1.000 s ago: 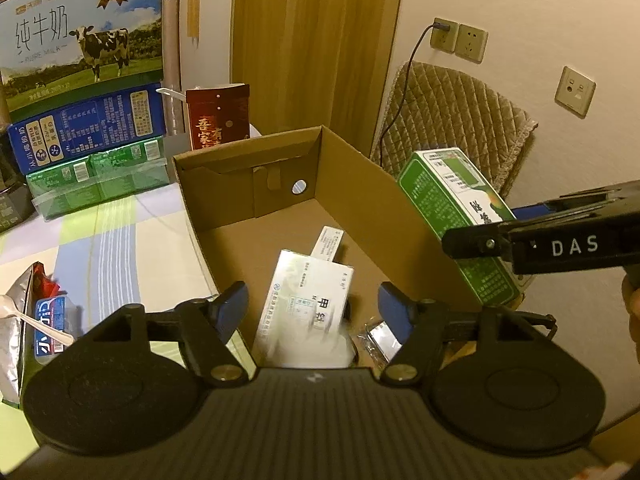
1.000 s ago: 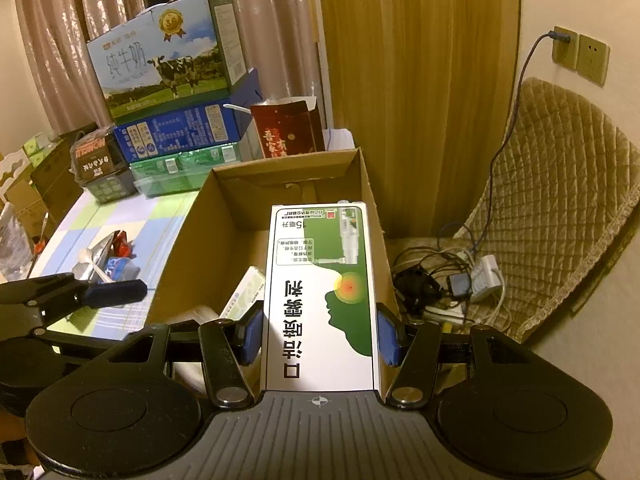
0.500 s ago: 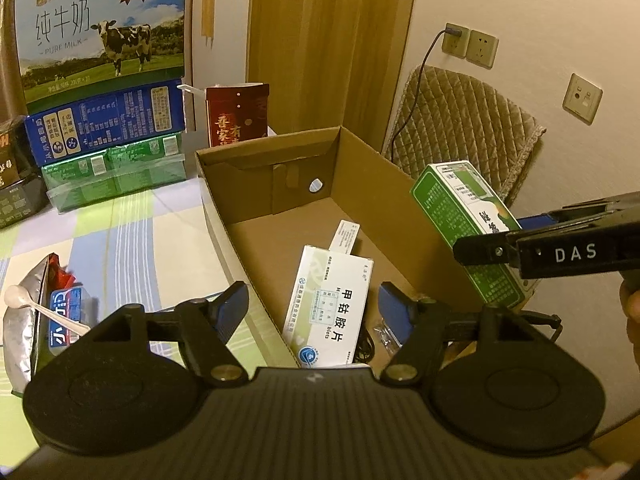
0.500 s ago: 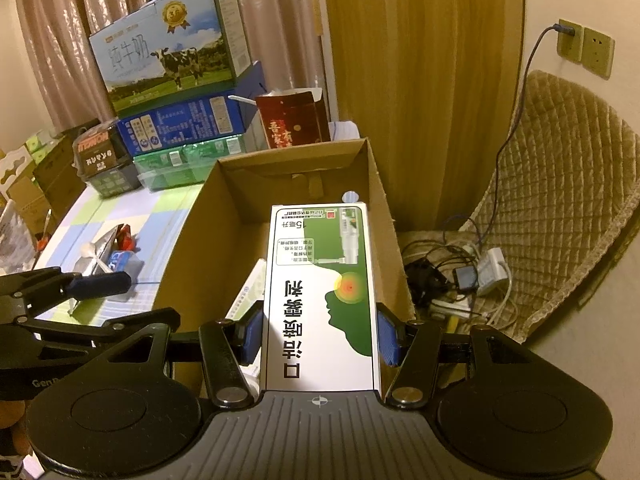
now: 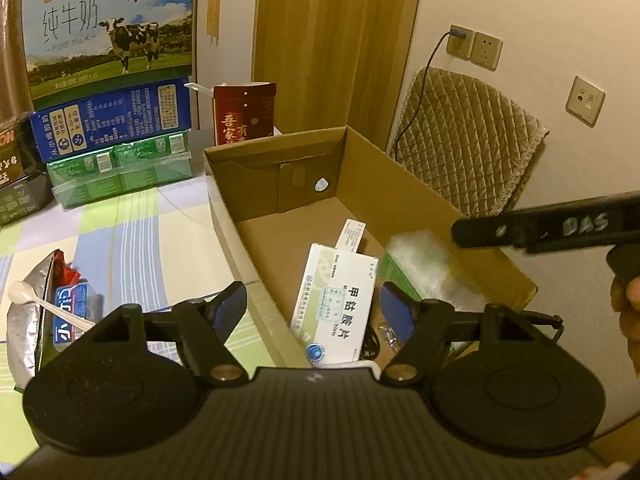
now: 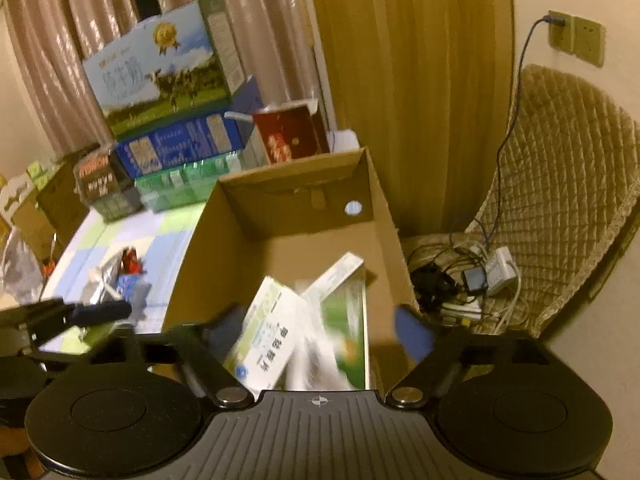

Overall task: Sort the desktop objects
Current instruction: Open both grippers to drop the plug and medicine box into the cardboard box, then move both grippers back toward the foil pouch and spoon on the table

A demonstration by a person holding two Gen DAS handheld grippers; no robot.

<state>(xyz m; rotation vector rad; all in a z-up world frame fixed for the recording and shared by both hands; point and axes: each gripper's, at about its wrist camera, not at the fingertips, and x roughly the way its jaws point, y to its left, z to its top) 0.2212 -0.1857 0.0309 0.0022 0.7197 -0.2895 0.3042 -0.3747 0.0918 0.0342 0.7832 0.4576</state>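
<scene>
- Right wrist view: the open brown cardboard box sits at the right edge of the checked tablecloth; a knock could tip it toward the floor cables.
- The green-and-white carton lies blurred inside the box, against the white medicine carton; it may settle askew.
- The right gripper is wide apart and empty; so is the left gripper.
- The silver snack pouch waits near the tablecloth's left edge.

Left gripper and right gripper both hold their fingers spread wide, gripping nothing.
</scene>
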